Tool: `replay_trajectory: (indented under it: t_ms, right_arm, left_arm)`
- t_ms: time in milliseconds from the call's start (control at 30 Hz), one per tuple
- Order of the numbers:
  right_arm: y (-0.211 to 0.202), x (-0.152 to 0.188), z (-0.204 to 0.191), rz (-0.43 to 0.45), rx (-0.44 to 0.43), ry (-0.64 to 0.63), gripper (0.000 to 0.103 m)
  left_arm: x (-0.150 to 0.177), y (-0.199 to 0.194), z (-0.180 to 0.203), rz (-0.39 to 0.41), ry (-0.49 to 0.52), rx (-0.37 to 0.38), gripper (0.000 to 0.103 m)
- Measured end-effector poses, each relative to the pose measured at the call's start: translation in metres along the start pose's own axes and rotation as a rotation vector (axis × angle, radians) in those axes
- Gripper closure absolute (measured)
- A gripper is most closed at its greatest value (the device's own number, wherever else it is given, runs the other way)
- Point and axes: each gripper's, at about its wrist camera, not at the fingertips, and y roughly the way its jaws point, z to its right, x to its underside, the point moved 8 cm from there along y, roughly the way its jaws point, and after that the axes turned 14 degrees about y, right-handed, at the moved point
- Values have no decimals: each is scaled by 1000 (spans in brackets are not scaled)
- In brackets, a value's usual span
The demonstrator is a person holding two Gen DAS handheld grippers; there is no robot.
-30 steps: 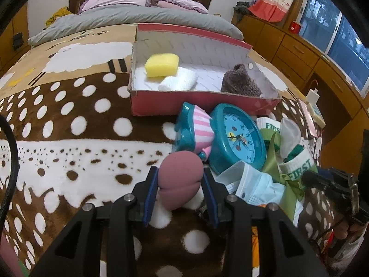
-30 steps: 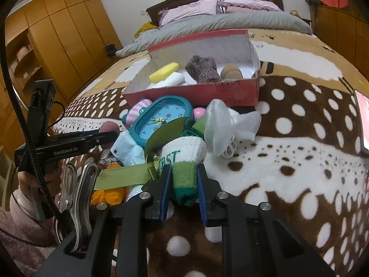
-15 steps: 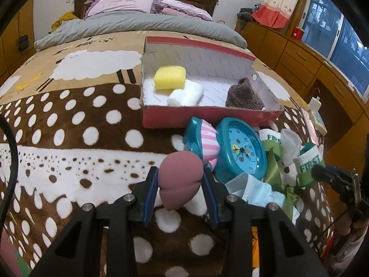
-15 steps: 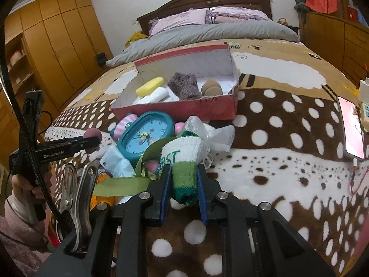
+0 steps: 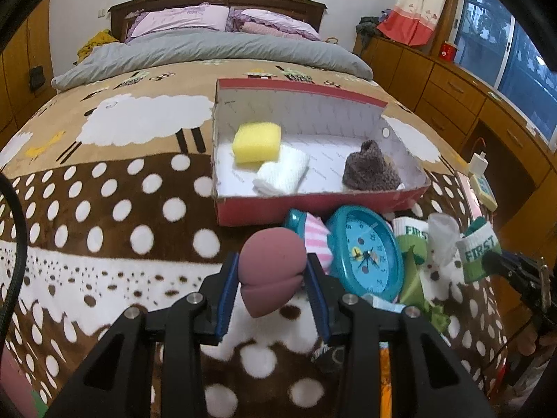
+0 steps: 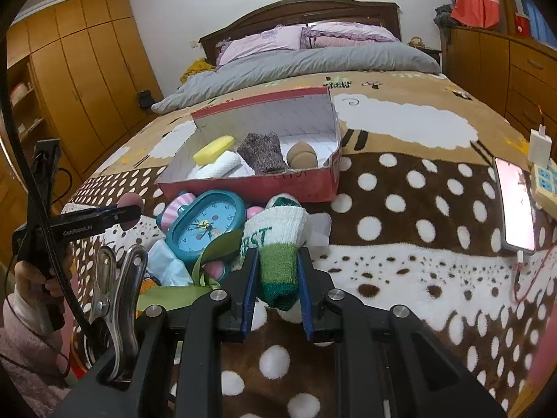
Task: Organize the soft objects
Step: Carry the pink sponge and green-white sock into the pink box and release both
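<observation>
My left gripper (image 5: 273, 280) is shut on a mauve makeup sponge (image 5: 271, 268) and holds it above the blanket, short of the red box (image 5: 313, 205). The box holds a yellow sponge (image 5: 257, 142), a white cloth (image 5: 282, 174) and a brown knit piece (image 5: 370, 172); the right wrist view also shows a tan sponge (image 6: 302, 155) in it. My right gripper (image 6: 276, 278) is shut on a green-and-white sock (image 6: 276, 244) marked FIRST, held above the pile in front of the box (image 6: 264, 184).
A teal alarm clock (image 5: 363, 252), a pink-striped teal toy (image 5: 310, 233), a second FIRST sock (image 5: 412, 235), a face mask (image 6: 167, 264) and a green ribbon (image 6: 167, 296) lie heaped before the box. A phone (image 6: 515, 205) and power strip (image 6: 544, 184) lie on the right.
Both grippers have risen and moved toward the box, each carrying its object; the sponge and the sock are lifted clear of the pile.
</observation>
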Motion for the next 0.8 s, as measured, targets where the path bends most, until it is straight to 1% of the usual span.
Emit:
replay_trajectory:
  t_ms: [333, 500, 600, 800]
  right_arm:
    - [-1, -14, -5, 22, 16, -43, 81]
    - [3, -24, -10, 33, 22, -59, 81]
    - [4, -32, -10, 48, 30, -57, 81]
    - [9, -43, -11, 59, 37, -49, 81]
  left_arm:
    - [-28, 7, -4, 16, 21, -15, 64]
    - [-46, 12, -8, 40, 34, -32, 64]
    - [-56, 24, -12, 38, 43, -50, 64]
    - [-71, 50, -24, 22, 19, -54, 64]
